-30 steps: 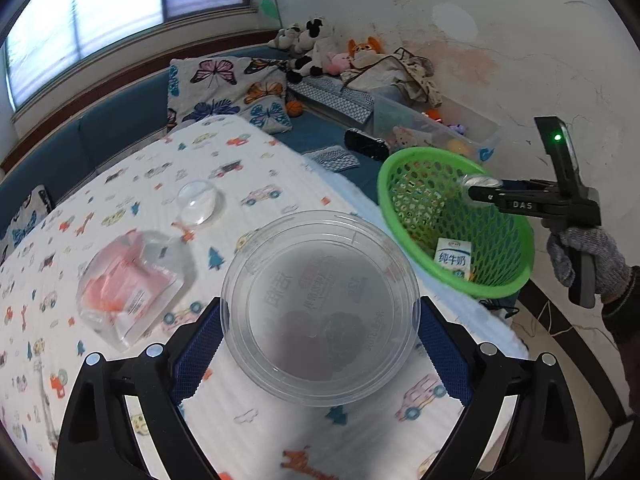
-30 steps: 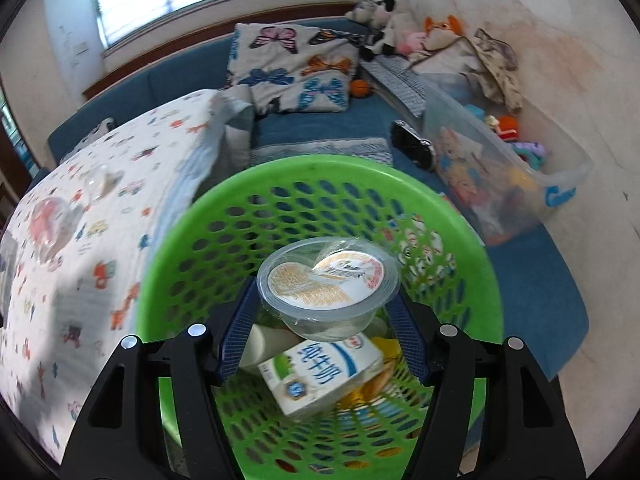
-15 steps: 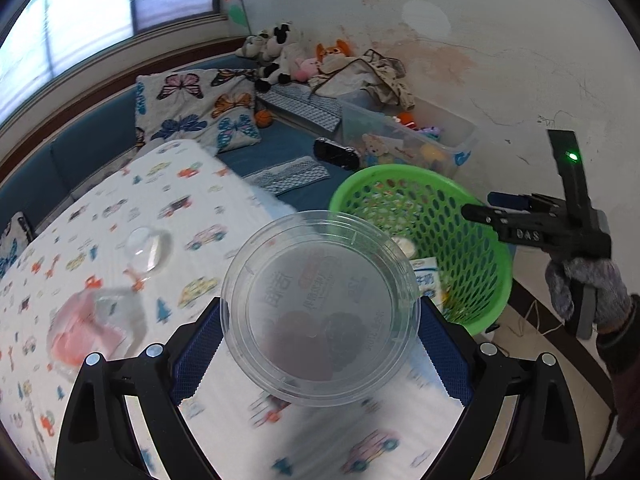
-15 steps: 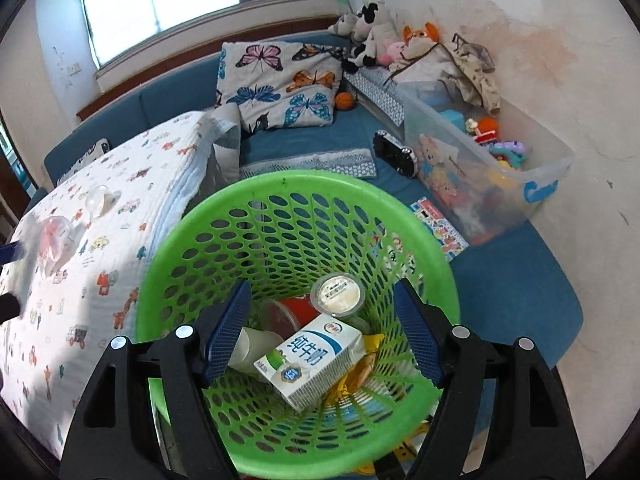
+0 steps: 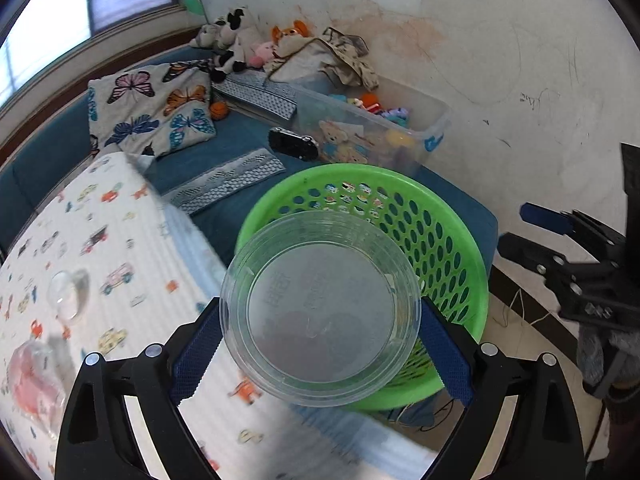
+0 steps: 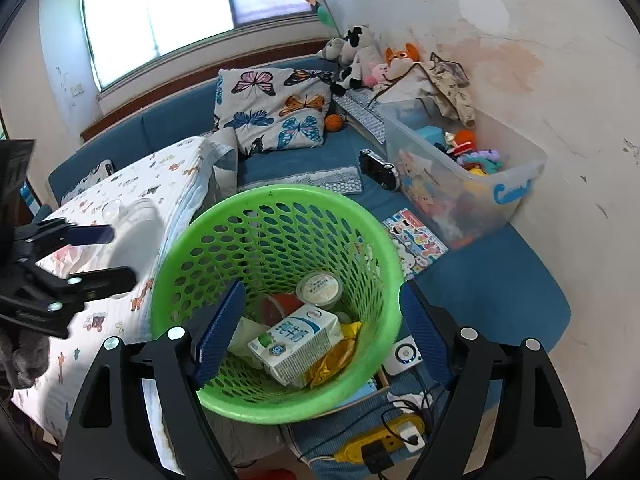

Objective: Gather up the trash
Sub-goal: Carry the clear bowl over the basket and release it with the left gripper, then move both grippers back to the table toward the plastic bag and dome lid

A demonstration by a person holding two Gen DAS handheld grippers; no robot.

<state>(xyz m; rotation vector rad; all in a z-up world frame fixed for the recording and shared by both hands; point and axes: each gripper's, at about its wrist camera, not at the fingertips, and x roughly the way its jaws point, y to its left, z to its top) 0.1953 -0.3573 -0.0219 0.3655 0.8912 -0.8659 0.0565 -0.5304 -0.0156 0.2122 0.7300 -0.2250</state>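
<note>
My left gripper [image 5: 320, 344] is shut on a clear round plastic container [image 5: 320, 308] and holds it just over the near rim of the green mesh basket [image 5: 452, 240]. My right gripper [image 6: 320, 328] is open and empty above the green mesh basket [image 6: 188, 264]. Inside the basket lie a milk carton [image 6: 296, 340], a small sealed cup [image 6: 320, 286] and other wrappers. A clear plastic bag with pink contents [image 5: 28, 384] and a small clear dome lid [image 5: 64, 296] lie on the patterned table cloth [image 5: 120, 240].
A clear toy bin [image 6: 480, 168] stands on the blue bench behind the basket. A butterfly pillow [image 6: 272, 108] and plush toys [image 6: 360, 60] lie further back. A yellow power strip [image 6: 384, 440] with cables sits on the floor below the basket.
My right gripper opened and dropped the small sealed cup into the basket, then pulled back. My left gripper carried the clear container from over the table to the basket's rim.
</note>
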